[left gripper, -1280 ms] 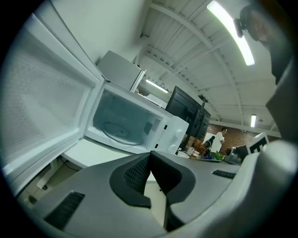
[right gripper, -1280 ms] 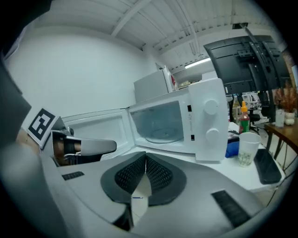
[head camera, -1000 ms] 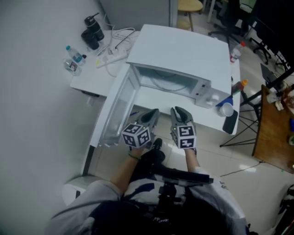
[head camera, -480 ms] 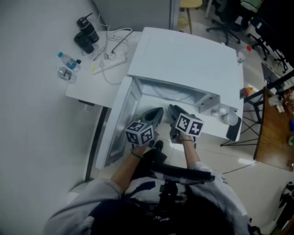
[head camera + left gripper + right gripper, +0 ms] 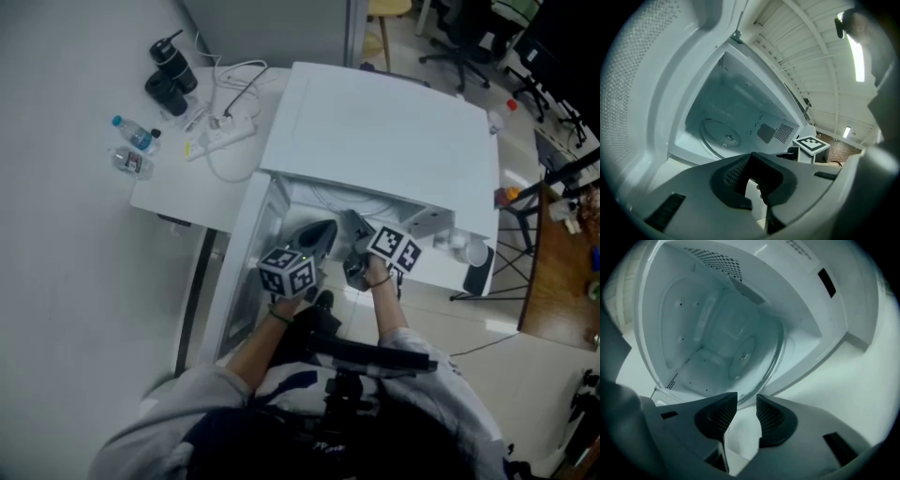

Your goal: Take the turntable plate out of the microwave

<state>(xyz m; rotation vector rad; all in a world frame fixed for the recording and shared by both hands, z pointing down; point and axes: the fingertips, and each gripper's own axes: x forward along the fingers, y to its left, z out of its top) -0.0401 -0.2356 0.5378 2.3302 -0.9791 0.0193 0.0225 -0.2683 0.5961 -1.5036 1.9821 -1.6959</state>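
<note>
The turntable plate [image 5: 749,352] is seen flat on the microwave [image 5: 693,310] floor, its front rim just beyond the right gripper [image 5: 746,401], whose jaws have just been opening and are parted round nothing. The left gripper [image 5: 752,164], closed and empty, is placed farther off.

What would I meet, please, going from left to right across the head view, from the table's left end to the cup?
clear water bottles → white power strip → left gripper → right gripper, whose jaws have just been opening with nothing between them → white cup
</note>
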